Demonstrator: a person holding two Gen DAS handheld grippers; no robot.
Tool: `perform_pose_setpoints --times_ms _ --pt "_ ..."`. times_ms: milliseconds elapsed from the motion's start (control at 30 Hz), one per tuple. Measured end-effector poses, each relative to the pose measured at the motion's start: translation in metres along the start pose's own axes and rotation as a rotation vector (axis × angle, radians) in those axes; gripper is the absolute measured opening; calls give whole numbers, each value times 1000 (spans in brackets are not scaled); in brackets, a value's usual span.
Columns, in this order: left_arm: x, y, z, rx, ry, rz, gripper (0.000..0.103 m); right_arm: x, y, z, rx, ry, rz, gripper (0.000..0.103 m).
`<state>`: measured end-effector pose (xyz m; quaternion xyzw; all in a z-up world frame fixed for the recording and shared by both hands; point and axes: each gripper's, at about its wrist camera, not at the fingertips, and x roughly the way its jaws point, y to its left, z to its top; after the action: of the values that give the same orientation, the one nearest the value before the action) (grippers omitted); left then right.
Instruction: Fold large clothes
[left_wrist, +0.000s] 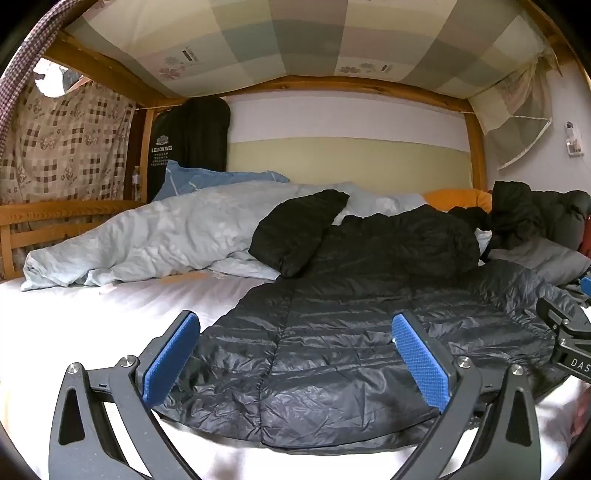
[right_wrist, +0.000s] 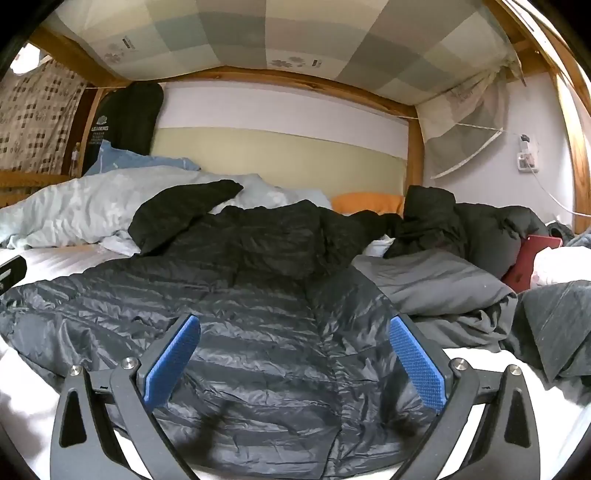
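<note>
Black quilted jacket (left_wrist: 332, 362) fills mid-frame on the white sheet (left_wrist: 110, 306); left gripper (left_wrist: 295, 358) and right gripper (right_wrist: 295, 358) hover wide, empty. Each should pinch a hem corner squarely.

A black bag (left_wrist: 190, 147) standing at the bed's far-left corner, toward ten o'clock, carries a white emblem with a brand word that seems to read "LEBOKINIS"; the smaller lines beneath are too fine to read. At four o'clock in the left wrist view, the right tool (left_wrist: 565, 332) shows the white letters "DAS", cut off by the picture's edge.
</note>
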<state>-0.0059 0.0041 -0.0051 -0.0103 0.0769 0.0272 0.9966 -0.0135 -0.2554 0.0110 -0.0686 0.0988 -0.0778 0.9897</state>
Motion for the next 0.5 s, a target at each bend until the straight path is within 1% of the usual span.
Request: perform_pose_setpoints --times_ms 300,333,367,500 --pt "0 0 0 1 1 0 103 2 2 0 -13 0 2 103" --pt "0 0 0 1 1 0 103 10 1 -2 -13 1 2 103" --pt "0 1 0 1 2 0 103 2 0 3 -12 3 -1 103" --pt "-1 0 1 0 -2 1 103 4 -2 4 -7 7 4 103"
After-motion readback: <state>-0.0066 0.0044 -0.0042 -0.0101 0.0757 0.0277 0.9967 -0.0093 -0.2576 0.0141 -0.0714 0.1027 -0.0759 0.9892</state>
